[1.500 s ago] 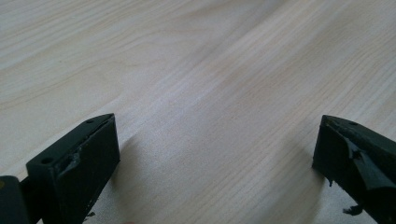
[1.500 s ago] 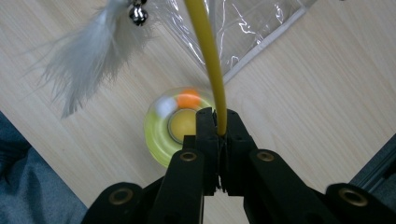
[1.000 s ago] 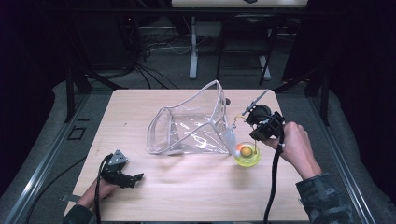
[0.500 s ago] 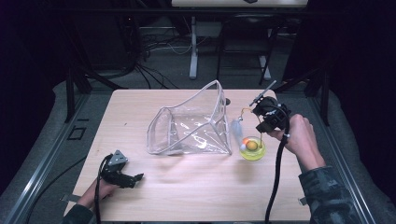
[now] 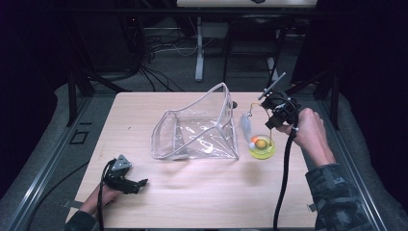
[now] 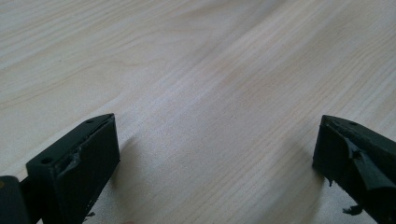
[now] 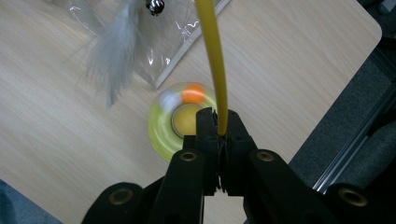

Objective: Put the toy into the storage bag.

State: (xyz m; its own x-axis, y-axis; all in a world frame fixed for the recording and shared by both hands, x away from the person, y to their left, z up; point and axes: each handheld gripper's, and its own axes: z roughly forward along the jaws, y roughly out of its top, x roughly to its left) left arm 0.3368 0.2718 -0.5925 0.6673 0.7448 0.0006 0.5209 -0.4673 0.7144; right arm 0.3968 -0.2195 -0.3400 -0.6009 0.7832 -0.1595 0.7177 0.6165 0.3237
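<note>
A yellow-green round toy base [image 5: 262, 147] [image 7: 163, 122] with orange and white balls lies on the table, right of a clear plastic bag [image 5: 197, 129]. From it rises a thin yellow wand [image 7: 212, 56] ending in a grey feather [image 5: 245, 126] [image 7: 112, 60] and a small bell [image 7: 155, 5]. My right gripper [image 5: 275, 120] [image 7: 218, 122] is shut on the wand, raised above the base. Low at the table's near left, my left gripper [image 5: 139, 184] [image 6: 215, 154] stands open over bare wood with nothing between its jaws.
The clear bag [image 7: 173, 32] stands open near the middle of the light wooden table [image 5: 202, 197]. A person's hands hold both grippers. Metal rails [image 5: 43, 168] flank the table, and cables and a stand [image 5: 198, 53] lie on the floor behind it.
My right gripper has lifted and moved right and back with the yellow wand, pulling the feather up beside the bag. The left gripper has stayed put.
</note>
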